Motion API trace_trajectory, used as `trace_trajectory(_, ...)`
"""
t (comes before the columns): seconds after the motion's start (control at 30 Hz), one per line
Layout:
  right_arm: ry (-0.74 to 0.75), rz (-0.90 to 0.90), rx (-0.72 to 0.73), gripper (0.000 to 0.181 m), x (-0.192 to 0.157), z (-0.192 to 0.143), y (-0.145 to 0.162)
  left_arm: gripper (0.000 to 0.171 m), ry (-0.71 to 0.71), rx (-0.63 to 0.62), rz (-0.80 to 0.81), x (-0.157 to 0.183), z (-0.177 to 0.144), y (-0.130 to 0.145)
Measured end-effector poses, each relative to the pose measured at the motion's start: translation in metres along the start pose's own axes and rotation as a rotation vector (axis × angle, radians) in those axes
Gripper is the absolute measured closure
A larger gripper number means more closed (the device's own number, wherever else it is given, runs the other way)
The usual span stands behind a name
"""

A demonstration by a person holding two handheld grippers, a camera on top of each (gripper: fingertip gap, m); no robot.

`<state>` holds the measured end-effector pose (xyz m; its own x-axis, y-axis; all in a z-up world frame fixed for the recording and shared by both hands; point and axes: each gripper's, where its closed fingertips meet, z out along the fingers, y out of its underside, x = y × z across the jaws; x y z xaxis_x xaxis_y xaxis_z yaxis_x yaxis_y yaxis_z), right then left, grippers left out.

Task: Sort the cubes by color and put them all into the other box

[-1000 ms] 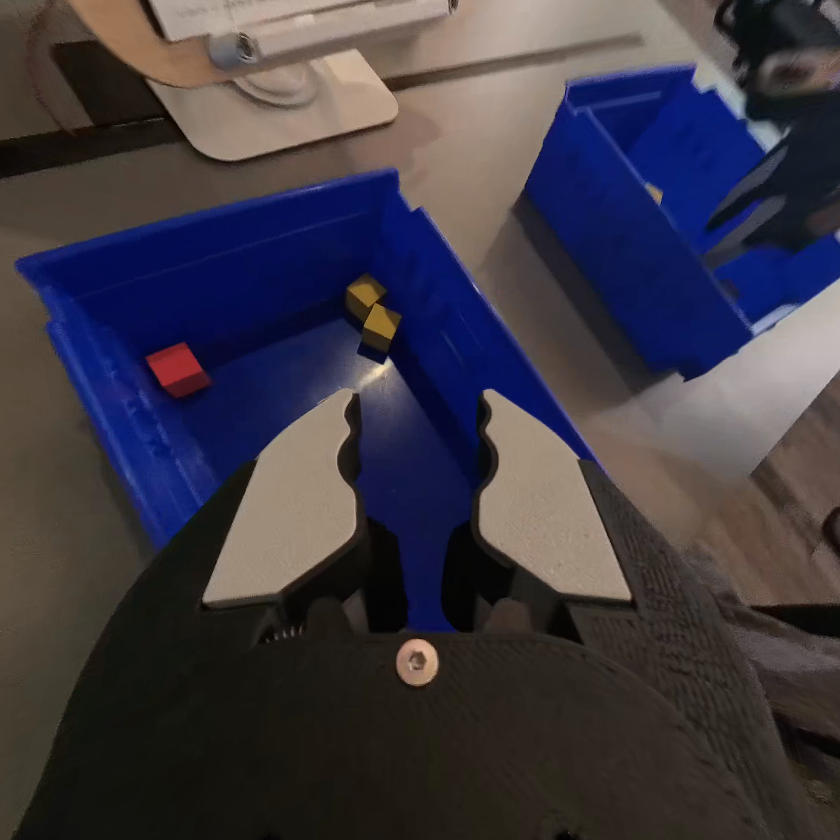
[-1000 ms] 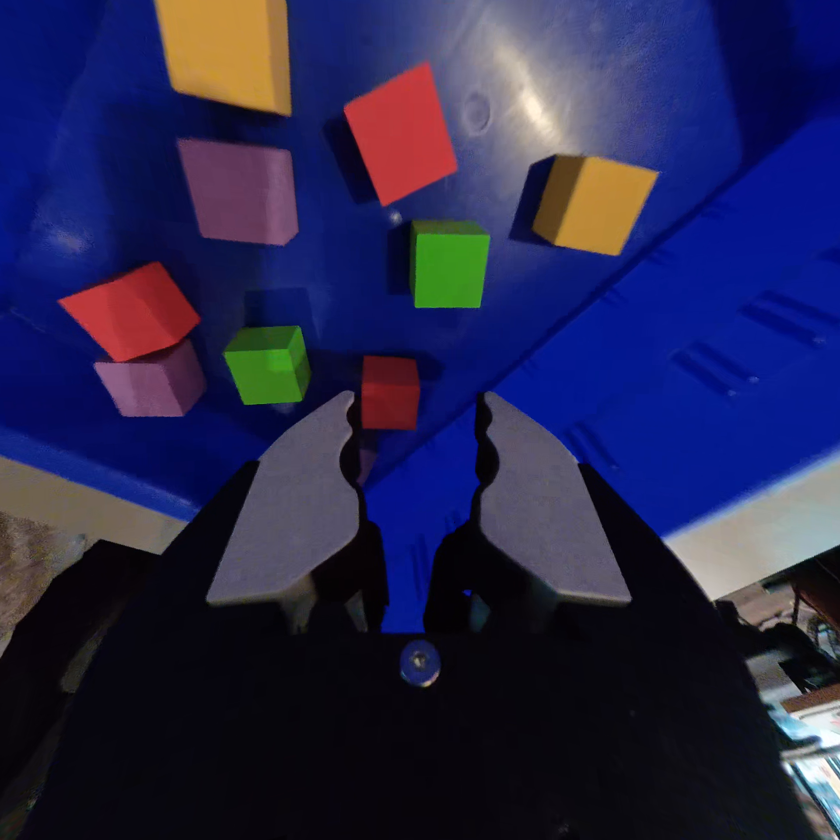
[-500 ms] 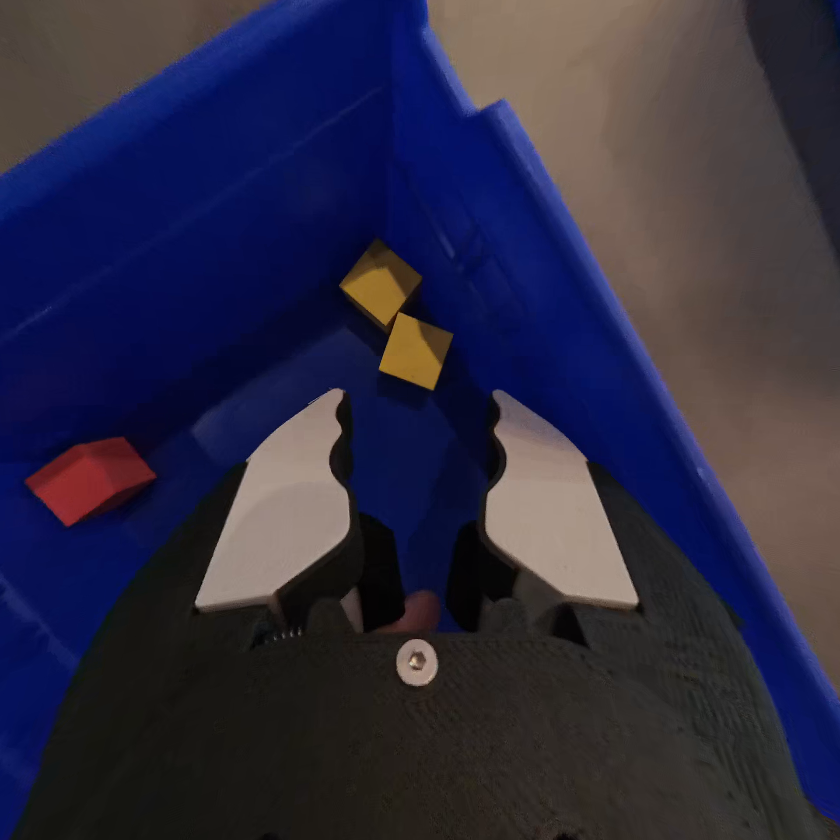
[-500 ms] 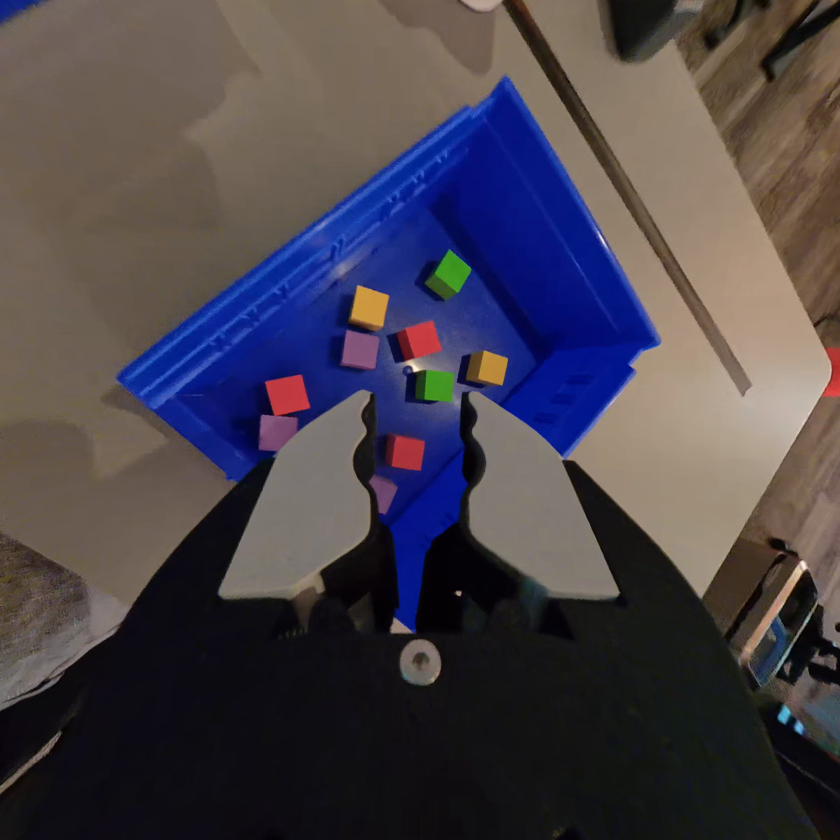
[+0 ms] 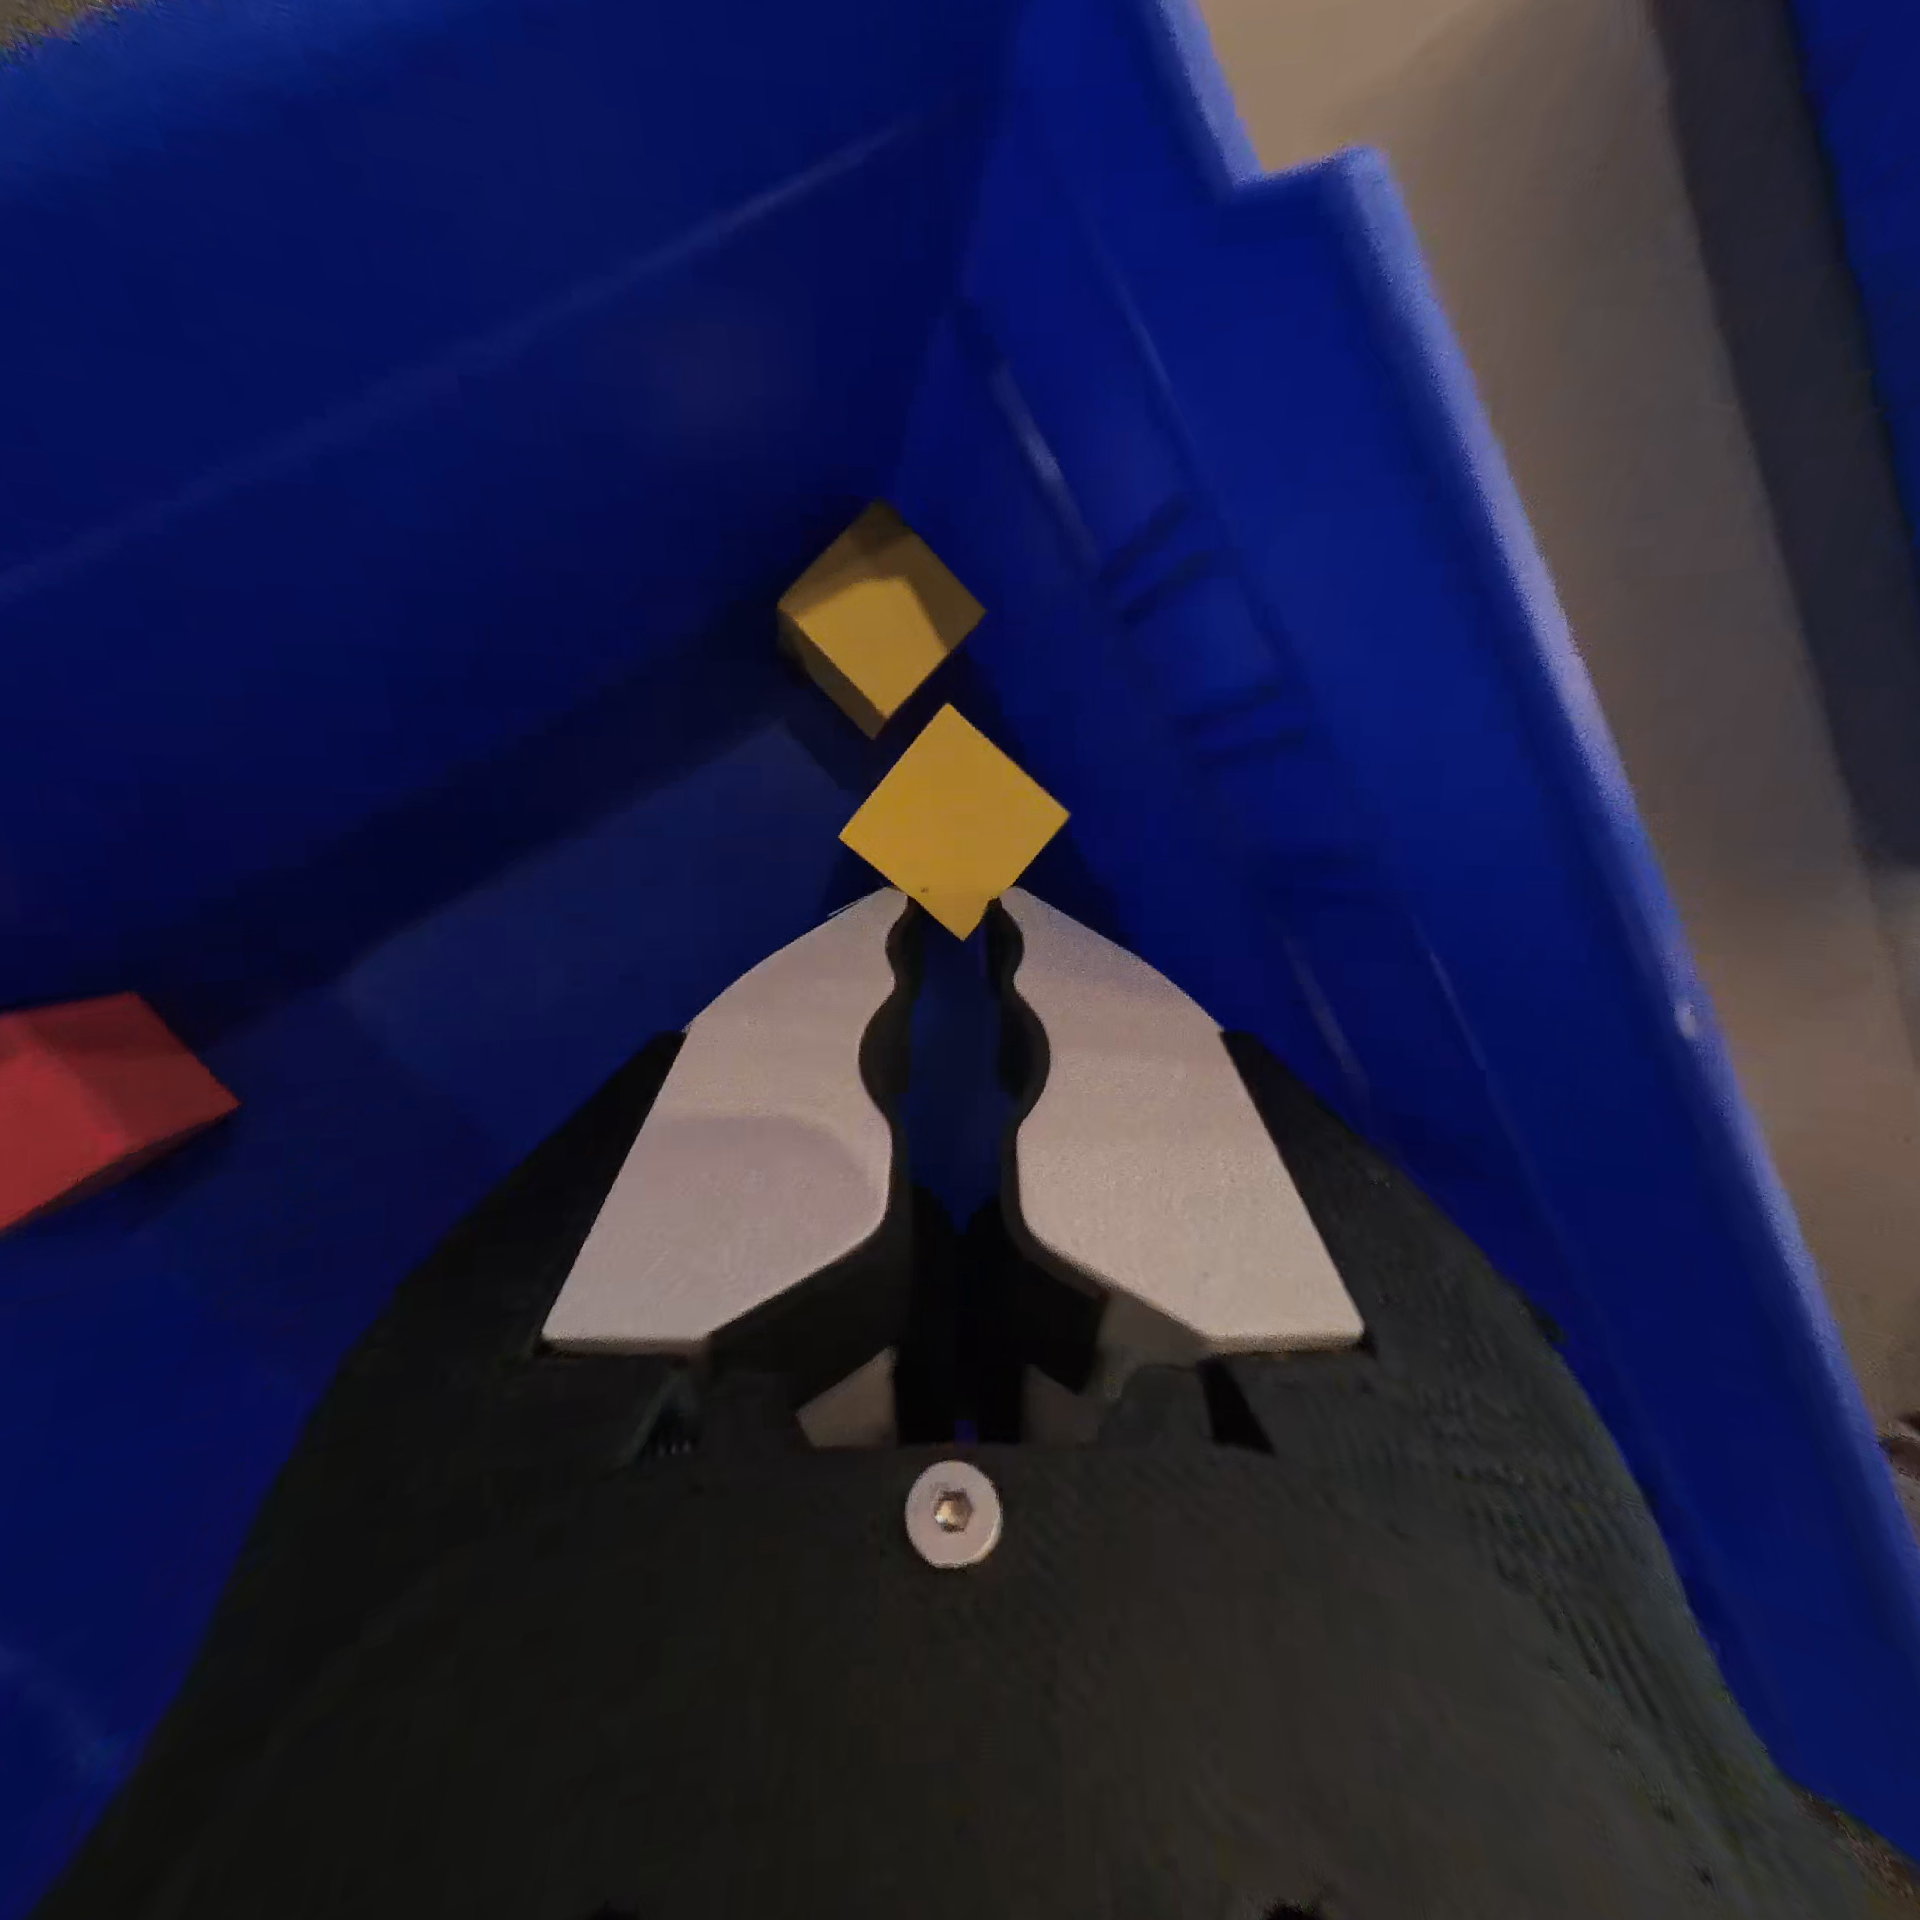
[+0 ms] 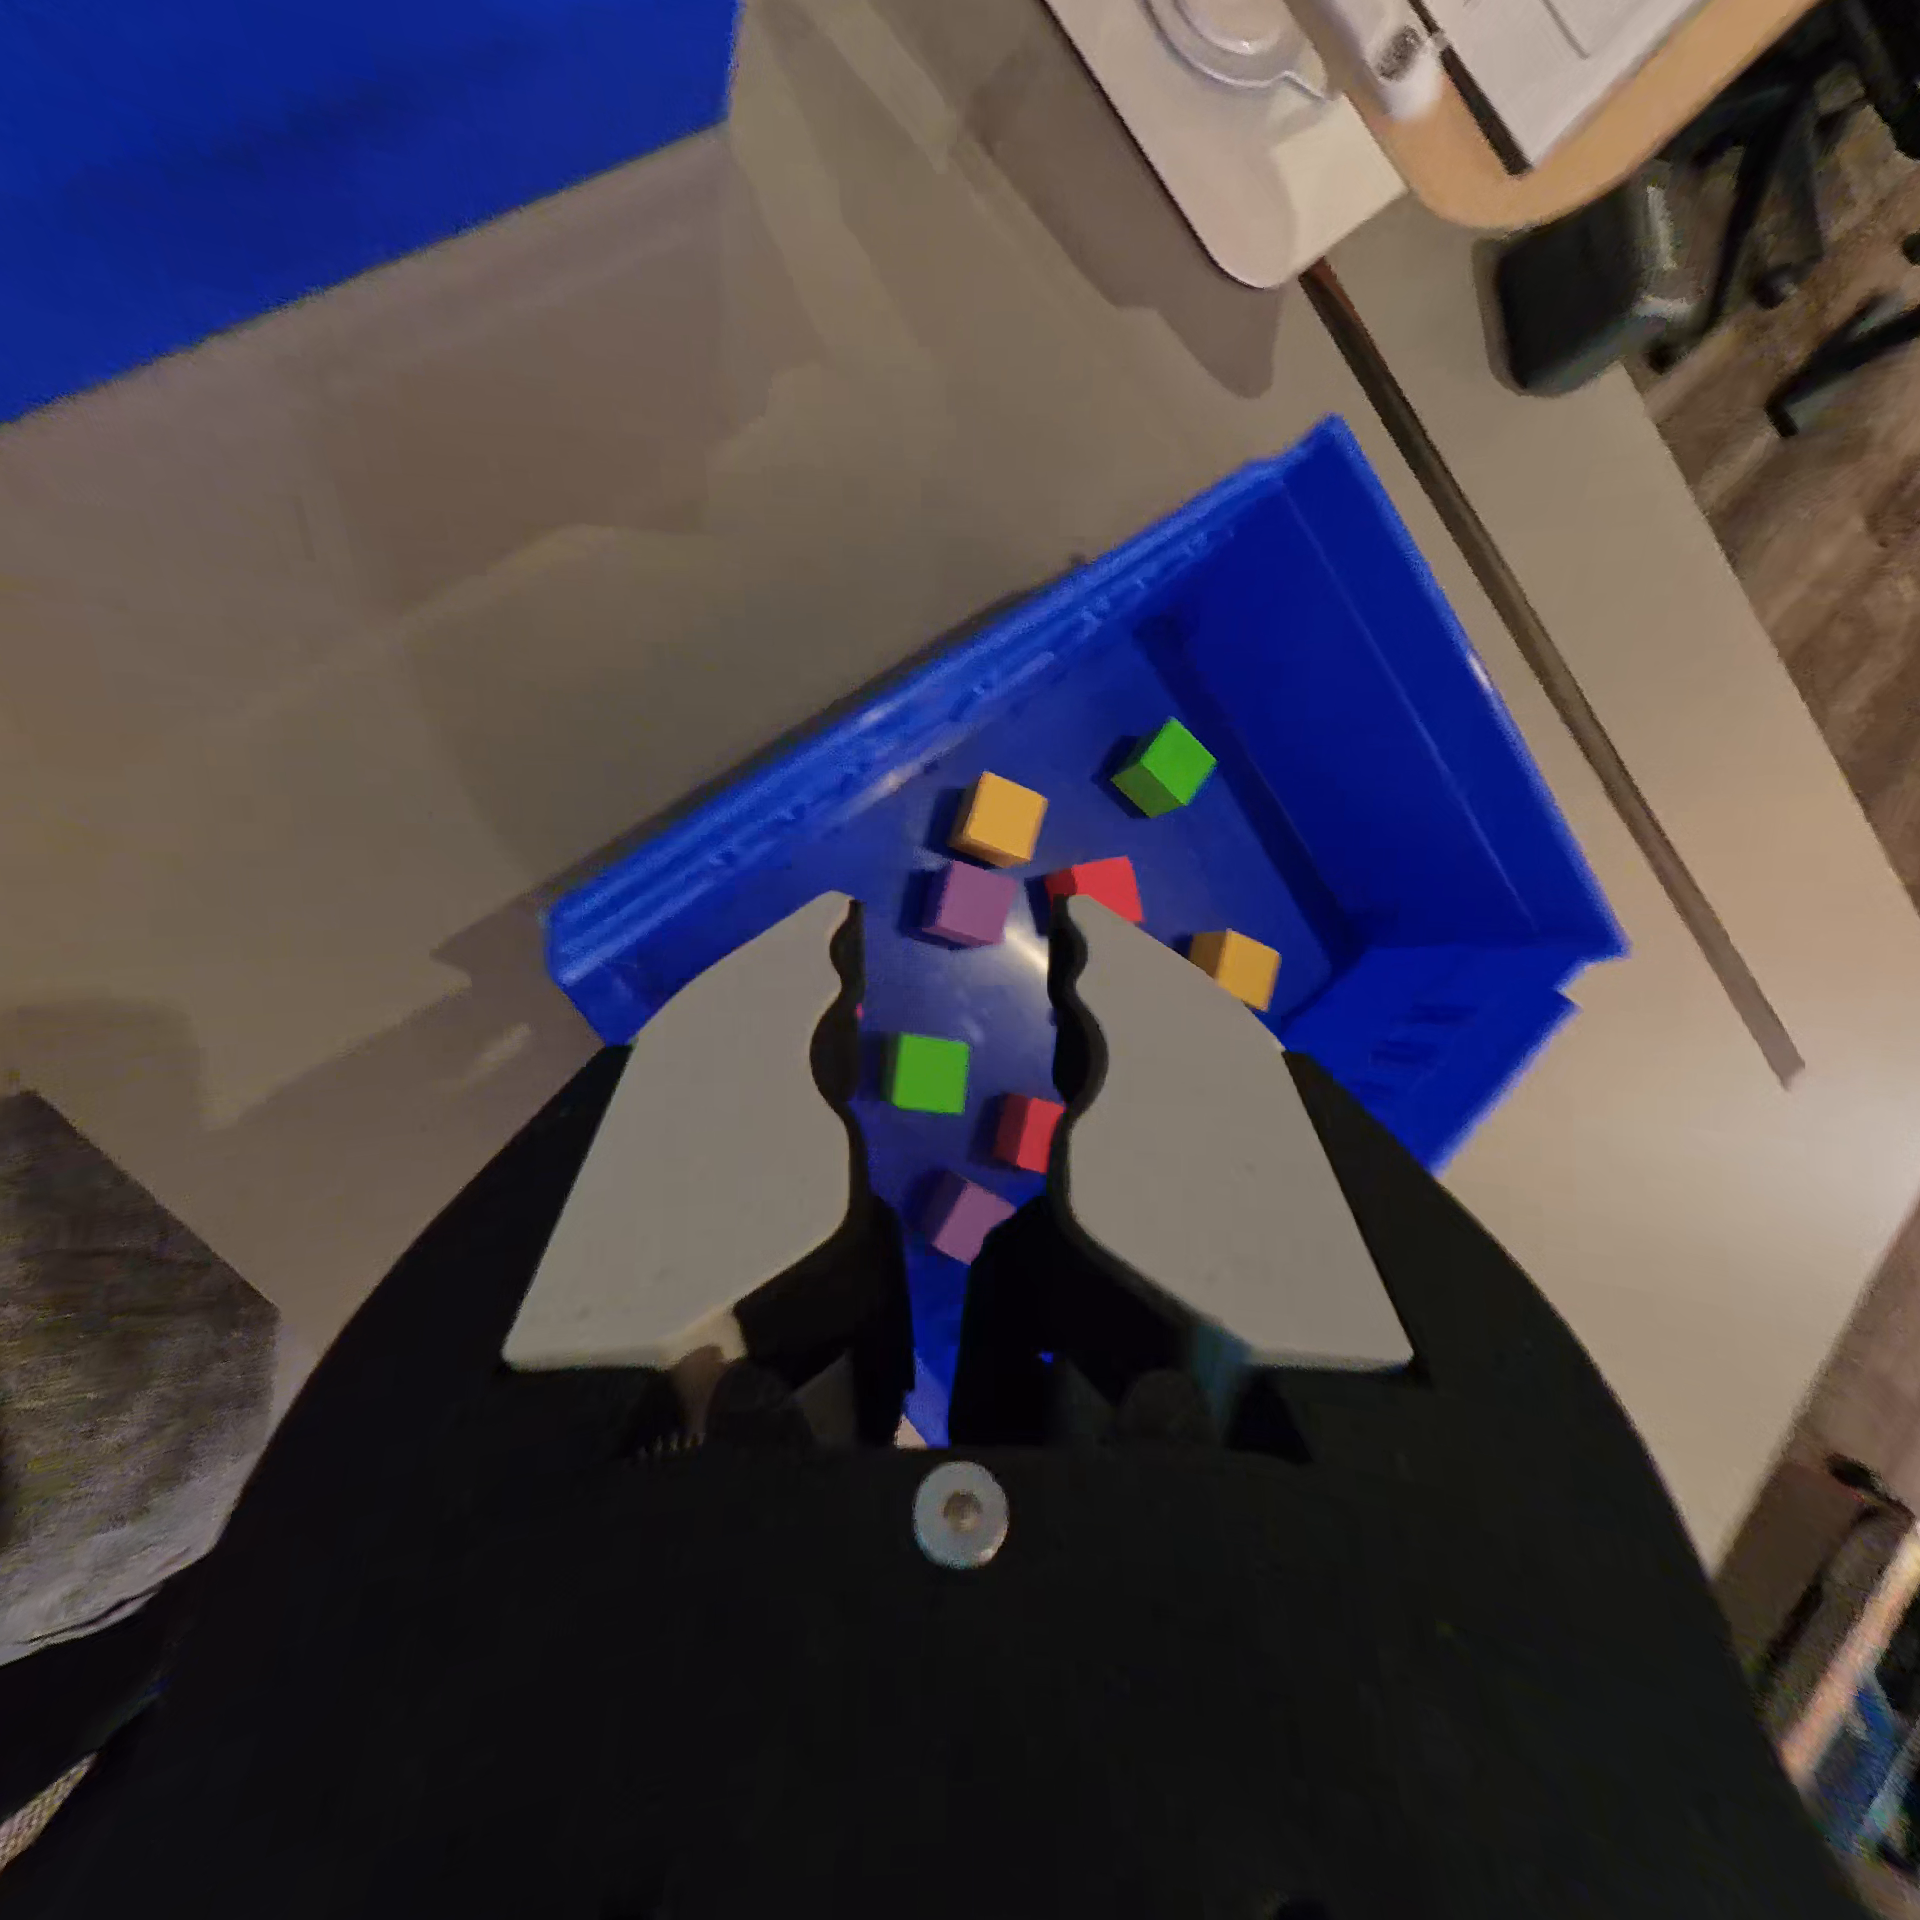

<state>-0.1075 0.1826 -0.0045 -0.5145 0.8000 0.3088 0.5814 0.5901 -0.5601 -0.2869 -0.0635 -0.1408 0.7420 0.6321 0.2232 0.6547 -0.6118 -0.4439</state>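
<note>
Down into the corner of the blue bin (image 5: 1299, 623) goes our left gripper (image 5: 951, 909) since half a second ago. Its jaws have drawn in from a wide spread to a narrow gap. Our right gripper (image 6: 956, 914) has lifted a little farther from its own bin and shifted over it.

On the left, we see the near yellow cube (image 5: 951, 816) turned corner-on to us, with its lowest corner sitting right between the two tips. The jaws are close together around that corner. The view is blurred there, so we cannot tell whether the pads truly pinch the cube or only flank it. The far yellow cube (image 5: 878, 618) lies just behind it, corner to corner, and both are tucked against the bin's right wall. A red cube (image 5: 94, 1091) lies well apart at the left edge, on the bin floor.

On the right, the jaws are spread and hold nothing. We hover high above the second blue bin (image 6: 1382, 665), which stands on the bench (image 6: 520, 520). Between the fingers we look down on a green cube (image 6: 928, 1073), a red one (image 6: 1029, 1130) and a purple one (image 6: 961, 1214). Beyond the tips lie another purple cube (image 6: 966, 902), two orange cubes (image 6: 1000, 818) and another green cube (image 6: 1164, 767), all loose on the bin floor and none touched by us.
</note>
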Motion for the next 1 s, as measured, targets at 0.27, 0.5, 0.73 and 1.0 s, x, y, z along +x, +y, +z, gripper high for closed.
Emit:
trace_trajectory(0.27, -0.234, -0.047, 0.411, 0.148, -0.078, 0.018, -0.086, 0.16, 0.473, 0.356, -0.145, 0.055, -0.093, -0.009)
trace_trajectory(0.5, -0.33, -0.191, 0.803, 0.147, -0.136, -0.009, -0.165, 0.16, 0.739, 0.449, -0.038, 0.114, -0.15, 0.01)
trace_trajectory(0.73, -0.372, -0.337, 0.806, 0.13, -0.162, -0.01, -0.182, 0.16, 0.91, 0.406, 0.076, 0.154, -0.174, 0.028)
trace_trajectory(1.0, -0.498, -0.248, 0.764, 0.134, -0.161, -0.006, -0.187, 0.16, 0.916, 0.398, 0.167, 0.171, -0.179, 0.036)
